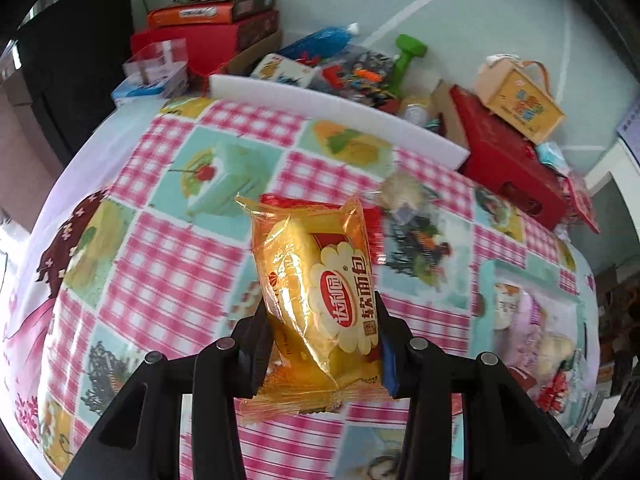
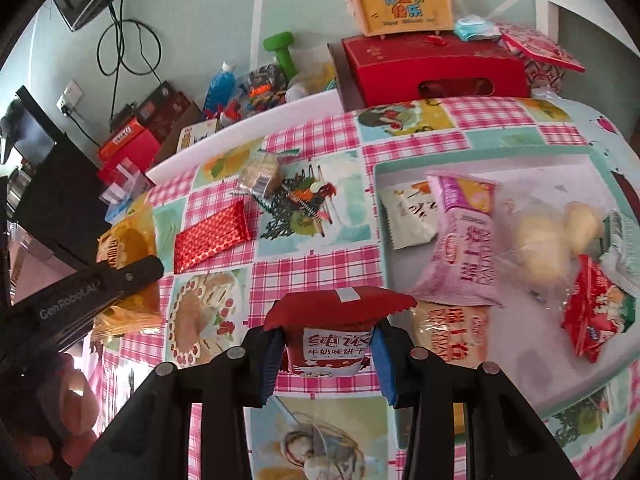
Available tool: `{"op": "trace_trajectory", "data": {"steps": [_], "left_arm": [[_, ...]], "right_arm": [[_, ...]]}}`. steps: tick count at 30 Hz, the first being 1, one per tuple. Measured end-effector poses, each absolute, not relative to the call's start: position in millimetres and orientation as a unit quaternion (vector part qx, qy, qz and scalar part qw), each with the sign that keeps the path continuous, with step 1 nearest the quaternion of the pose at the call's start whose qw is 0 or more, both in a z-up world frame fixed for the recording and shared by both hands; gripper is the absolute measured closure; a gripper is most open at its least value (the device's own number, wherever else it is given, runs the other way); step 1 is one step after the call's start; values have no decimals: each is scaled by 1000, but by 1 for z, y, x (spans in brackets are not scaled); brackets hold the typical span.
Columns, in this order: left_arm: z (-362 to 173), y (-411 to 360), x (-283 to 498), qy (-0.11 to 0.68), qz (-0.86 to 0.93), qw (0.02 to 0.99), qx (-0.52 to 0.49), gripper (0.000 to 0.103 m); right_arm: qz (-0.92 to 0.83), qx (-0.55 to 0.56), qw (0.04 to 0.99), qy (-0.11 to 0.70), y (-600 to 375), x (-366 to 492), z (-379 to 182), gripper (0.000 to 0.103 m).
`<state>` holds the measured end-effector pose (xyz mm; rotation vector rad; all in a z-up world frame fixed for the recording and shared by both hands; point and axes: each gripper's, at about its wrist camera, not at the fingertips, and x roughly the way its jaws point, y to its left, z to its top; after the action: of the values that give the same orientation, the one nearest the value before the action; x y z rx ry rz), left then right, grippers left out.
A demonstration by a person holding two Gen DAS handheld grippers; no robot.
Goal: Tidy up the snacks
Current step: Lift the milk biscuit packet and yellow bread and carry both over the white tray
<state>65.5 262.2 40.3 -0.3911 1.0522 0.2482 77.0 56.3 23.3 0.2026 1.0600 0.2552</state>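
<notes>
My left gripper (image 1: pixel 322 336) is shut on a yellow soft-bread packet (image 1: pixel 316 288), held upright above the checked tablecloth. In the right wrist view that same gripper (image 2: pixel 120 276) shows at the left with the yellow packet (image 2: pixel 128 240). My right gripper (image 2: pixel 326 344) is shut on a red milk-biscuit packet (image 2: pixel 332 328), just left of a pale tray (image 2: pixel 580 168) holding several snack packets. A red patterned bar (image 2: pixel 212 238) and a round clear-wrapped biscuit (image 2: pixel 260 174) lie loose on the cloth.
A white foam strip (image 1: pixel 340 114) borders the back of the cloth. Behind it stand red boxes (image 2: pixel 436 66), a yellow gift case (image 2: pixel 400 2), a green dumbbell (image 2: pixel 282 50), a blue bottle (image 2: pixel 220 84) and stacked cartons (image 1: pixel 216 20). A monitor and cables stand at the left.
</notes>
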Motion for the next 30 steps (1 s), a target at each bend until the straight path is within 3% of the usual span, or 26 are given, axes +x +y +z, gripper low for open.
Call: {"op": "trace_trajectory", "data": {"steps": [14,30], "left_arm": [[56,220,69,486,87,857,-149,58],[55,123,76,499,-18,863,-84,58]], "right_arm": [[114,126,864,475,23,73,44,61],[-1,189,878,440,-93,74,61,61]]}}
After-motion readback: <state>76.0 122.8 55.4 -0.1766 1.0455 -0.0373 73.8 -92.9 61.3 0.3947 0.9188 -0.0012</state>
